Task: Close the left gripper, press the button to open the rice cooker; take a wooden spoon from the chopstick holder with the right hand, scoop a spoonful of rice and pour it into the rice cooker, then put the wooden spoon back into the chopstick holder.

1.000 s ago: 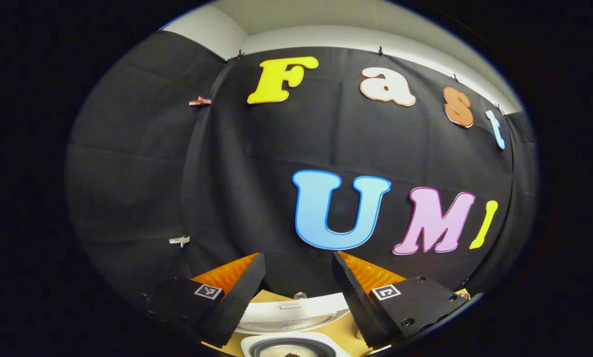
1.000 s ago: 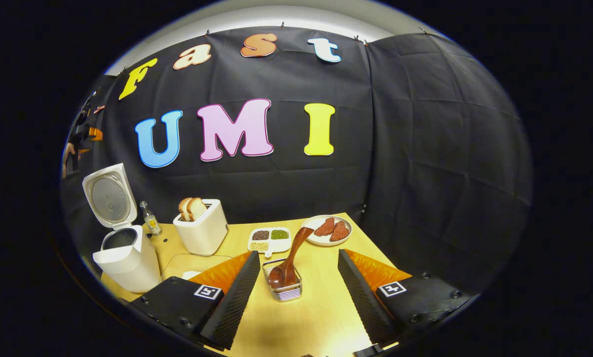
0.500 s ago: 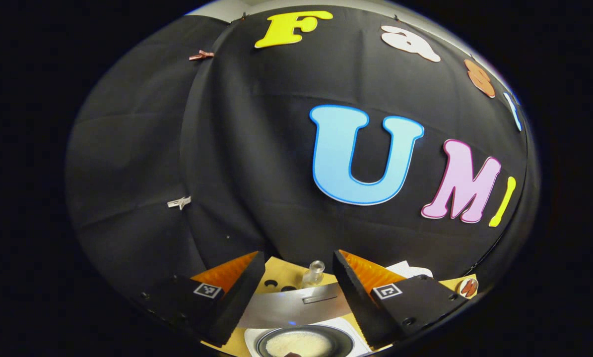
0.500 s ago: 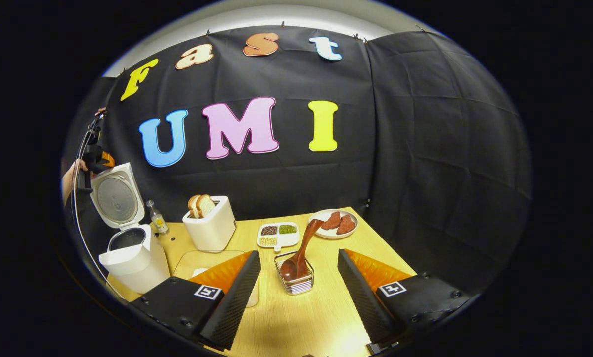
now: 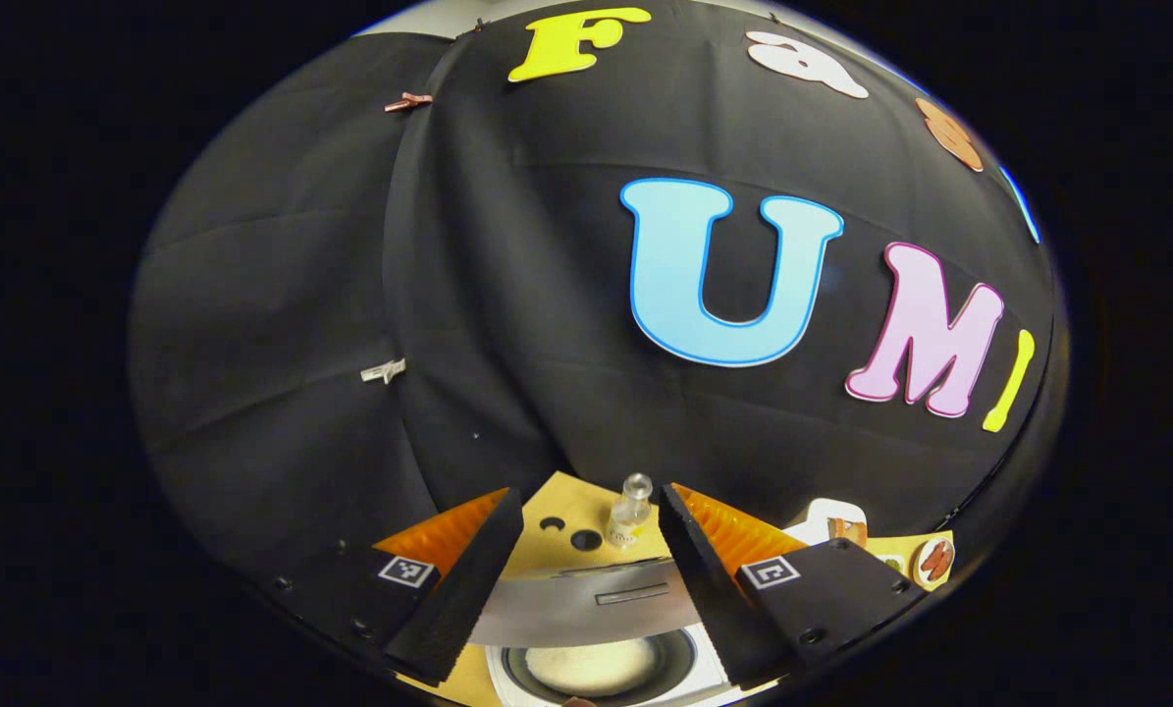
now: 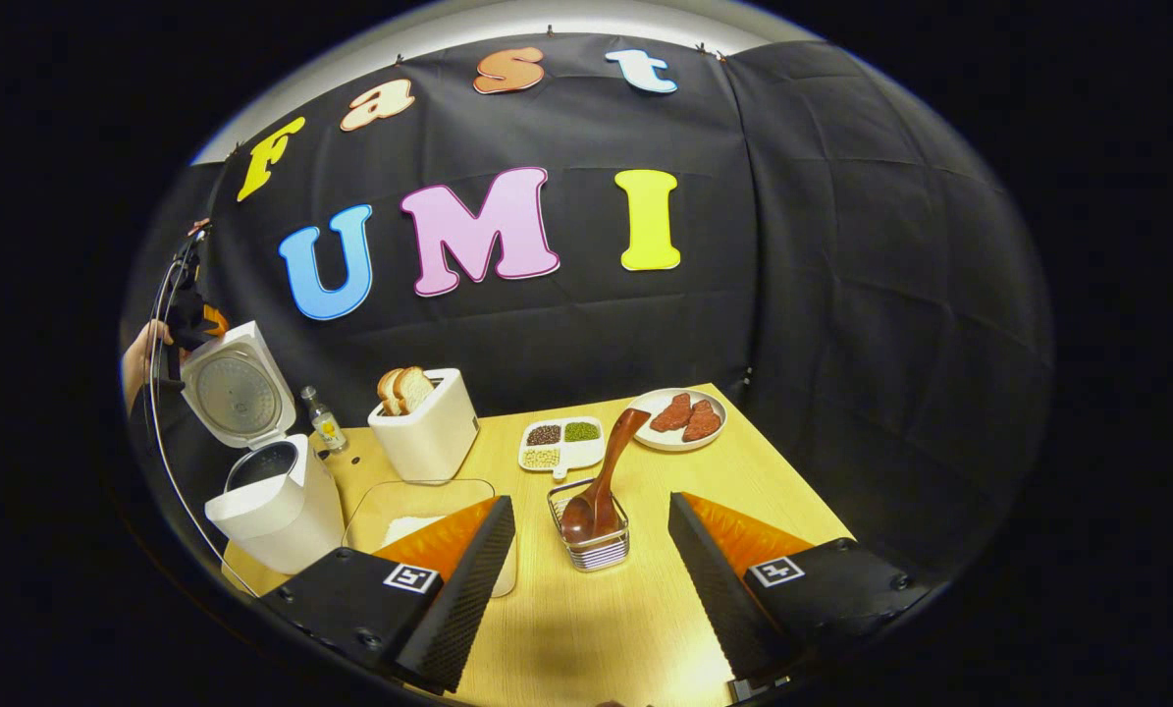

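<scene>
Wooden table [image 6: 645, 628] with rice cooker [image 6: 277, 501], toaster [image 6: 427, 432]

A white toaster [image 6: 427, 428] is standing on the wooden table [image 6: 586, 628] with two bread slices [image 6: 404, 389] sticking up from its slot. A small clear bottle [image 6: 326, 428] is standing to its left. A white divided dish [image 6: 561, 444] is sitting further right, holding dark, green and pale grains. Beyond it, a round plate [image 6: 678, 419] is carrying reddish meat pieces [image 6: 686, 416]. A clear tray [image 6: 419, 511] is lying in front of the toaster.

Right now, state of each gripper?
Left gripper: open, holding nothing, above the rice cooker.
Right gripper: open, empty, facing the wooden spoon.
</scene>
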Tool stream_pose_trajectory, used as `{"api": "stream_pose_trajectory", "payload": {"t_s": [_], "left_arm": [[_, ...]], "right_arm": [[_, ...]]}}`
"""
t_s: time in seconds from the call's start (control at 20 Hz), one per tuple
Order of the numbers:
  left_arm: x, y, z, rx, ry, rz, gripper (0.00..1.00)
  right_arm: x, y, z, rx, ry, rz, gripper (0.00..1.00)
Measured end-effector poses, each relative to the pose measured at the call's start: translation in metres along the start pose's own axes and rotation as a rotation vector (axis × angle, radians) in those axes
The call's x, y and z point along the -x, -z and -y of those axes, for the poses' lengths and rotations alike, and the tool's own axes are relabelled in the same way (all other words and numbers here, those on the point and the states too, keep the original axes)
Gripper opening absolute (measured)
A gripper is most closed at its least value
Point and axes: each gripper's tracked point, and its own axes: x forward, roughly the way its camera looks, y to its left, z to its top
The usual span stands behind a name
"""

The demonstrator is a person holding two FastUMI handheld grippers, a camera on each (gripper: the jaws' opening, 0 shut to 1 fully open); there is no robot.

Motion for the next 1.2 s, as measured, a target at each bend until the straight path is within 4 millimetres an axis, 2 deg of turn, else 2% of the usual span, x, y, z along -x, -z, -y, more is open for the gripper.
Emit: {"api": "stream_pose_trajectory", "payload": {"t_s": [0.2,0.3,0.45,0.6,0.9,1.1,1.2], "left_arm": [[0.034,0.054,0.011,0.037,0.011,-0.072,0.97],[0.047,0.089,0.015,0.037,0.006,-0.11,0.97],[0.059,0.137,0.02,-0.001,-0.004,-0.15,0.98],[0.061,0.171,0.025,-0.037,-0.019,-0.169,0.98],[0.059,0.207,0.029,-0.056,-0.049,-0.134,0.98],[0.055,0.241,0.031,-0.063,-0.063,-0.188,0.98],[0.053,0.242,0.033,-0.078,-0.075,-0.156,0.99]], "right_arm": [[-0.003,0.01,-0.001,0.012,-0.052,-0.029,0.98],[-0.003,0.017,-0.003,0.035,-0.077,-0.045,0.99],[-0.002,0.027,-0.008,0.04,-0.12,-0.073,0.99],[-0.004,0.032,-0.009,0.054,-0.147,-0.09,0.99],[-0.006,0.04,-0.011,0.064,-0.19,-0.116,0.99],[-0.007,0.046,-0.008,0.07,-0.211,-0.127,0.99],[-0.008,0.048,-0.003,0.067,-0.22,-0.131,0.99]]}}
